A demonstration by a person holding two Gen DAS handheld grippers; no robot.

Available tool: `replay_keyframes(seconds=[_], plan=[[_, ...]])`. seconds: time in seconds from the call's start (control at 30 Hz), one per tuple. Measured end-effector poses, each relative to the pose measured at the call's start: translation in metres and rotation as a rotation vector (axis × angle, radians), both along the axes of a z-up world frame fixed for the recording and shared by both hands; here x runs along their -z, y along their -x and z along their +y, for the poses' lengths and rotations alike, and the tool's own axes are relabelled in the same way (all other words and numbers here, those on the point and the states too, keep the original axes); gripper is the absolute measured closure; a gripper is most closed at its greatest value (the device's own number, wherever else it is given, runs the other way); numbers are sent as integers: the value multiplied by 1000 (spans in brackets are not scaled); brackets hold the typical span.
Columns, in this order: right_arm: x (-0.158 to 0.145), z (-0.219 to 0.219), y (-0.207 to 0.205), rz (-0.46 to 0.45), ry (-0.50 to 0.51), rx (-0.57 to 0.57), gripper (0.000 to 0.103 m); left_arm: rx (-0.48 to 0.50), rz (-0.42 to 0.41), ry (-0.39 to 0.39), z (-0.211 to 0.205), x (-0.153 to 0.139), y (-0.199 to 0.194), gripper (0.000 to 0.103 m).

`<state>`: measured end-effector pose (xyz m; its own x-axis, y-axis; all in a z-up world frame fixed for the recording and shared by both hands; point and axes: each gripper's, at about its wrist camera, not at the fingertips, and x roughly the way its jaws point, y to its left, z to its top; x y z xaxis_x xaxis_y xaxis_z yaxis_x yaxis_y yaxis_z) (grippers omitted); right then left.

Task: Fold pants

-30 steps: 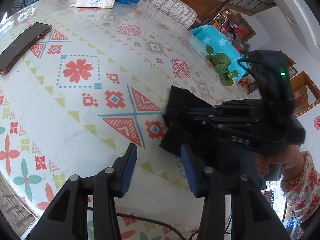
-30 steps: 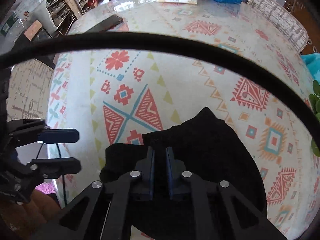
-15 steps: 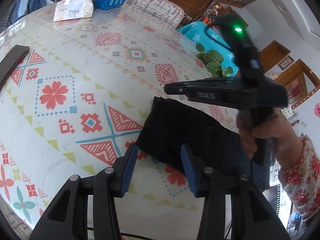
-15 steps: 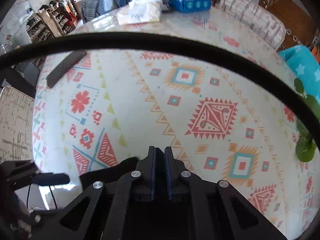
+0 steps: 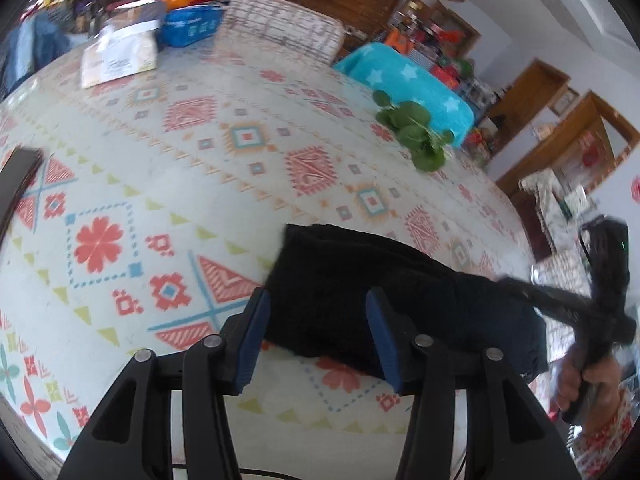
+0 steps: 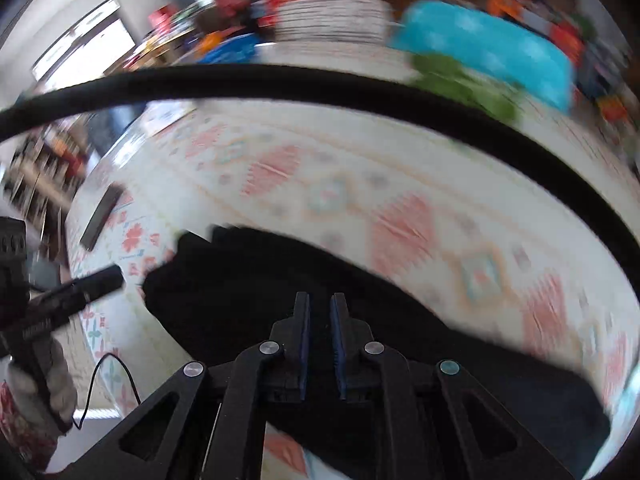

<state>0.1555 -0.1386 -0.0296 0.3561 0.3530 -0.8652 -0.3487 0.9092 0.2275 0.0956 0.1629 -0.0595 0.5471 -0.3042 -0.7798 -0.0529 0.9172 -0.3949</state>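
The black pants [image 5: 400,272] lie as a folded bundle on the patterned tablecloth [image 5: 200,184], near its front edge. My left gripper [image 5: 316,320] hovers just above their near left corner. Its jaws are opening, and the cloth shows between the blue pads without being pressed. My right gripper [image 5: 508,282] is a blur over the right end of the pants, held by a hand [image 5: 580,380]. In the right wrist view, the right gripper [image 6: 319,312] stands above the pants [image 6: 248,280]. Its pads are almost together, just starting to open, with nothing between them. The left gripper [image 6: 104,278] shows at the left edge.
A dark phone [image 5: 16,176] lies at the table's left edge. A tissue pack [image 5: 116,60] and a blue packet [image 5: 192,26] sit at the far side, beside a chair back [image 5: 280,24]. Green leaves [image 5: 416,136] and a teal blanket [image 5: 408,84] are at the far right. A black cable [image 6: 320,76] crosses the right wrist view.
The right gripper has let go of the pants, lifted off them and swung fast to the right, blurring its view. The pants now lie flat and folded. The left gripper has moved over their corner.
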Motion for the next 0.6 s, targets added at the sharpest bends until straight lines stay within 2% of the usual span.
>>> replay_keyframes(seconds=[0.17, 0.27, 0.33, 0.43, 0.5, 0.6], plan=[[30, -134, 63, 124, -58, 356, 89, 65, 44, -67, -33, 23, -30, 54], [55, -178, 94, 160, -25, 471, 89, 86, 90, -136, -47, 44, -45, 54], [70, -200, 109, 173, -21, 537, 89, 90, 115, -169, -51, 56, -51, 54], [77, -223, 125, 158, -128, 604, 89, 94, 106, -216, -55, 61, -56, 52], [72, -222, 128, 142, -72, 617, 89, 102, 103, -240, -58, 63, -61, 40], [54, -219, 128, 96, -57, 626, 89, 101, 102, -300, -62, 68, -66, 35]])
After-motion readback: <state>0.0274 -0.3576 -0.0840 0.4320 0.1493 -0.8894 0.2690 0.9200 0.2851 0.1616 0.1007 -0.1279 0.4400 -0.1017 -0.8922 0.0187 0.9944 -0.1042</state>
